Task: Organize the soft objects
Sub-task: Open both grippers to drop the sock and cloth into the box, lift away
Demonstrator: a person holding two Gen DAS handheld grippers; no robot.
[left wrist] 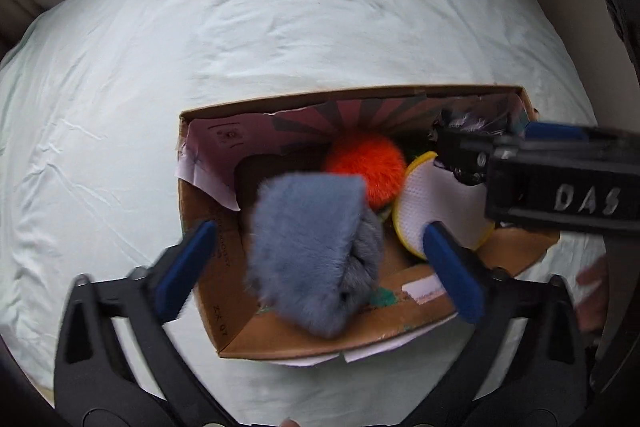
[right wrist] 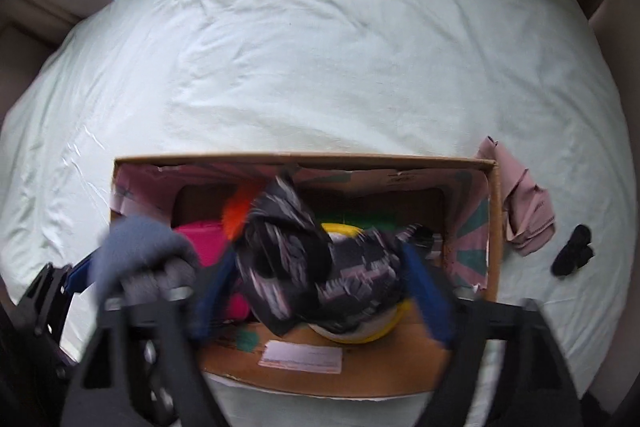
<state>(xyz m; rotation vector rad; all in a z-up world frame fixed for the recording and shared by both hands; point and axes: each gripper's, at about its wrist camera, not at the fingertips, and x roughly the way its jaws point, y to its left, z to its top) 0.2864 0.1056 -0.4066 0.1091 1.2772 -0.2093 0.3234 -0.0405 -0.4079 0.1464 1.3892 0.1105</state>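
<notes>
The left gripper (left wrist: 316,259) hangs over the near end of an open cardboard box (left wrist: 208,267), its blue-padded fingers (left wrist: 188,259) spread wide with clear gaps on either side of a grey-blue fuzzy plush piece (left wrist: 312,251) between them; nothing is pinched. The plush is thick and short-furred, folded over itself with a darker grey roll on its right side, and whether it rests on the box floor or is in mid-air cannot be told. Ahead of the fingers, deeper in the box, sits a bright orange furry ball (left wrist: 366,167), and to the right of that a round white mesh pad with a yellow rim (left wrist: 432,203), just beyond the right-hand finger.

The right gripper (right wrist: 320,283) is also over the box, its fingers set wide around a crumpled black fabric with pale streaked print (right wrist: 320,267), blurred; whether the pads press it cannot be told. Left of its fingers lies a hot-pink item (right wrist: 204,243). Outside the box on the pale green bedsheet (right wrist: 320,67), to the right, lie a dusty-pink folded cloth (right wrist: 524,211) and, further right, a small black item (right wrist: 574,255).
</notes>
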